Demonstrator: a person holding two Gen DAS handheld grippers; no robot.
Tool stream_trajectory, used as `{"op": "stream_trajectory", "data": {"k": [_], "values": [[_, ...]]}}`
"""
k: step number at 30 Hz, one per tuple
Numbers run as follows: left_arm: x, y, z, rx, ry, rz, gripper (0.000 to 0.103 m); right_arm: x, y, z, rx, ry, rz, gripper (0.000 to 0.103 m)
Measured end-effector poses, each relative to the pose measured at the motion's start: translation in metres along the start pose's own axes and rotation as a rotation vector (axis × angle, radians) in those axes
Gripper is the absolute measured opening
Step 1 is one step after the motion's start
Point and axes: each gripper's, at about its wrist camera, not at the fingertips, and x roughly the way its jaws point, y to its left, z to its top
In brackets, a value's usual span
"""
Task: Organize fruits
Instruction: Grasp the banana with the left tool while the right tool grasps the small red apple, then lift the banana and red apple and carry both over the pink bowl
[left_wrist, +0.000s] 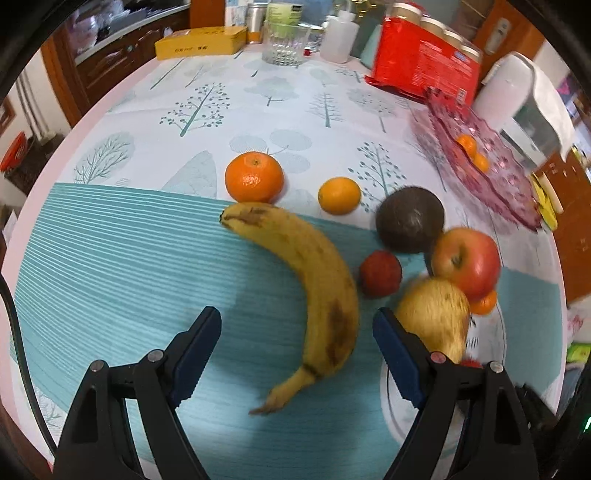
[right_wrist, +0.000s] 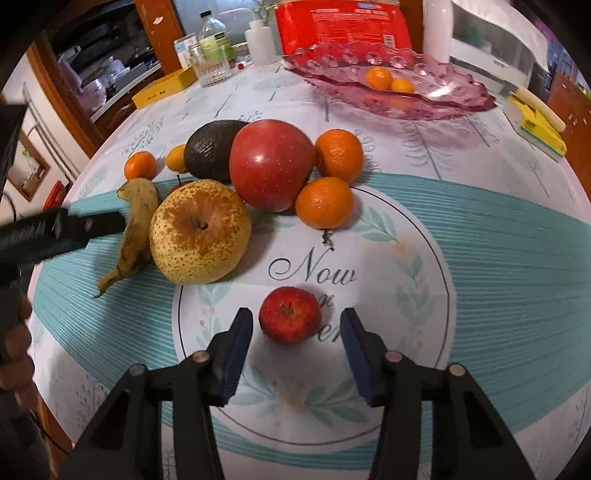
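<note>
Left wrist view: left gripper (left_wrist: 297, 325) is spread wide over the banana (left_wrist: 314, 273), pads clear of it on both sides, gripping nothing. Around it I count two loose mandarins (left_wrist: 254, 177) further back, one avocado (left_wrist: 410, 218), one big apple (left_wrist: 467, 260), one pear (left_wrist: 432, 317), one small red fruit (left_wrist: 380, 273), plus an orange bit peeking out behind the pear. Loads of bare cloth to the left.

Right wrist view: right gripper (right_wrist: 295, 323) sits half open around the small apple (right_wrist: 290, 314), gaps on both sides, so not holding it. Here you get four loose mandarins, and the pink bowl (right_wrist: 443, 101) at the far edge with two more inside. Open table to the right.
</note>
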Motion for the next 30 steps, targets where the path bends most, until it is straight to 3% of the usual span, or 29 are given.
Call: {"op": "stream_trajectory", "data": {"k": [7,9,13,19,20,21,30], "values": [[0.02,-0.019,0.01,-0.004,0.03,0.055,0.081,0.007,0.005,0.003,-0.052,0.0,-0.007,0.036],[0.026,-0.025,0.01,0.023,0.043,0.099,0.072,0.008,0.006,0.004,-0.062,-0.004,-0.008,0.036],[0.037,-0.026,0.008,0.022,0.088,0.115,0.058,0.009,0.006,0.005,-0.078,-0.009,-0.01,0.035],[0.038,-0.027,0.009,0.037,0.066,0.098,0.053,0.011,0.007,0.006,-0.09,-0.018,-0.008,0.035],[0.038,-0.028,0.009,0.047,0.062,0.089,0.049,0.011,0.007,0.007,-0.093,-0.02,-0.008,0.035],[0.036,-0.028,0.009,0.059,0.06,0.072,0.035,0.011,0.007,0.007,-0.096,-0.021,-0.009,0.035],[0.022,-0.023,-0.006,0.111,0.057,0.029,0.034,0.003,0.008,0.007,-0.095,-0.039,0.008,0.035]]}}
